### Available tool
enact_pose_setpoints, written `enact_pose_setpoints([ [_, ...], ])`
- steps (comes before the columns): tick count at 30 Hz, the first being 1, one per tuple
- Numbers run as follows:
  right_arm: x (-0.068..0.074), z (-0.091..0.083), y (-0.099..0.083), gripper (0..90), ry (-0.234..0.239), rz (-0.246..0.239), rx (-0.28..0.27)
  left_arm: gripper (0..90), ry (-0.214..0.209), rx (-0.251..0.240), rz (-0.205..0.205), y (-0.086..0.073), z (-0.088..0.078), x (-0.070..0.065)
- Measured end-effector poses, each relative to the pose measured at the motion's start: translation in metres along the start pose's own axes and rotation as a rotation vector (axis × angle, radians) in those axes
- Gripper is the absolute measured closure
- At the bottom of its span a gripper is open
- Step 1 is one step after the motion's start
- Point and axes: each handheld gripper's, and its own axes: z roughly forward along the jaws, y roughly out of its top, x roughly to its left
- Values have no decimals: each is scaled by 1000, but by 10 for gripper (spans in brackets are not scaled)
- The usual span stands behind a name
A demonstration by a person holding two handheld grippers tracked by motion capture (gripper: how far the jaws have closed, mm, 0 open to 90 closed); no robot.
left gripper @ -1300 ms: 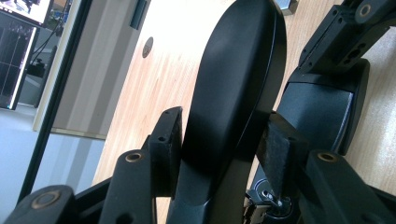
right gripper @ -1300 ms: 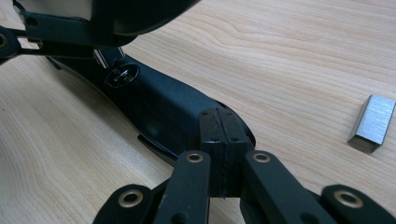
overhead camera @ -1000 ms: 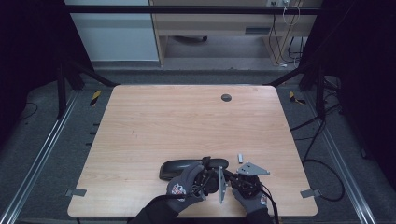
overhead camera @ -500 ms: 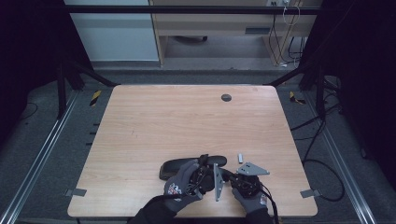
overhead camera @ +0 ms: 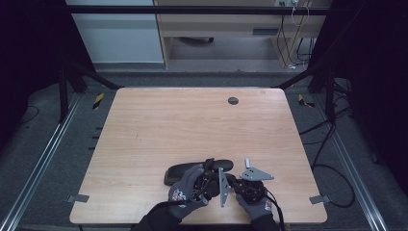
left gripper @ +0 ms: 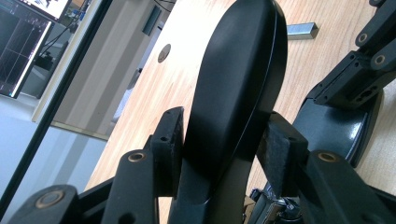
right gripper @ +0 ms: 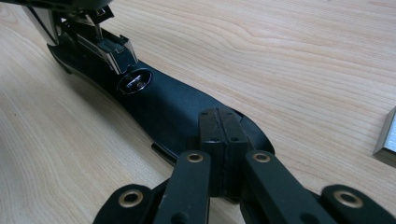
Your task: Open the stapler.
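At six o'clock on the table (overhead camera: 144,125), a stapler's lid (left gripper: 236,79) is clamped by the left gripper (left gripper: 224,144) and its base (right gripper: 173,107) pressed under the right gripper (right gripper: 219,126), jaws together; reloading is judged next.

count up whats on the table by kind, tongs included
black stapler: 1
silver metal piece: 1
round cap set in the tabletop: 1
tongs: 2 (left tongs, right tongs)
total: 5
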Motion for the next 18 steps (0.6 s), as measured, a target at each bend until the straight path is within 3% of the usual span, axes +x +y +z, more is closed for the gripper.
enact_pose_setpoints([
  [7, -1, 0, 0, 900, 2, 20, -3, 539, -1, -9, -20, -1, -5, 8],
  [18, -1, 0, 0, 900, 4, 23, -2, 554, 14, -55, -97, -7, -17, 24],
])
